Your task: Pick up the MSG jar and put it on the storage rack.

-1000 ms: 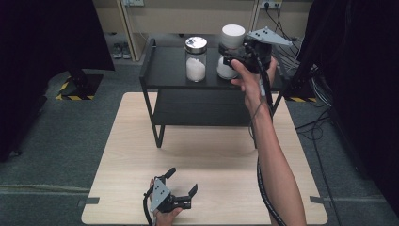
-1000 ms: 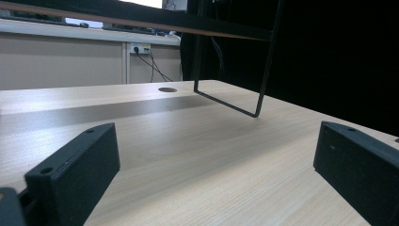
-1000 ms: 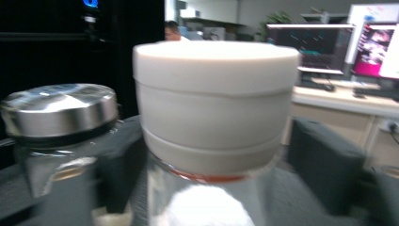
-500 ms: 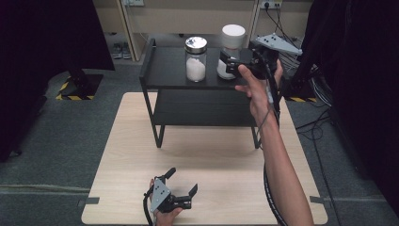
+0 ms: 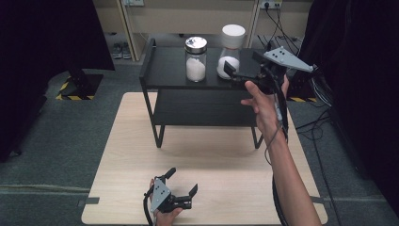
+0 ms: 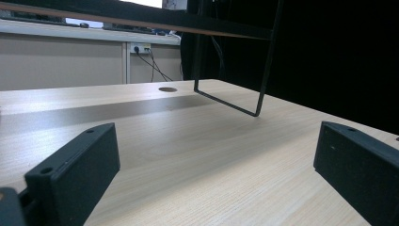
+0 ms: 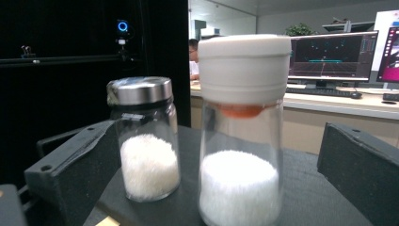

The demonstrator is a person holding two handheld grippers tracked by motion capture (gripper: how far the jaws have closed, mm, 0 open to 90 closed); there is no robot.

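Two glass jars of white grains stand on the top of a black two-level rack [image 5: 164,70]: one with a metal lid [image 5: 195,59] [image 7: 143,141], one with a white lid [image 5: 232,44] [image 7: 242,141]. My right gripper [image 5: 242,63] is held level just right of the white-lidded jar. Its jaws have just been opening and now stand open. In the right gripper view that jar rises upright between and just ahead of the jaw tips, and the pads do not press on it. My left gripper [image 5: 183,180] [image 6: 216,155] rests open on the wooden table [image 5: 211,155] near its front edge, nothing between its jaws.
The rack stands on thin legs at the table's far half, with a lower shelf [image 5: 202,110] under the top. Cables [image 5: 324,94] trail on the floor at the right. Dark curtains hang at both sides.
The right gripper's jaws have come off the white-lidded jar, and the hand has drawn back to the right and a little lower. The jar stays upright. The left gripper has not moved.
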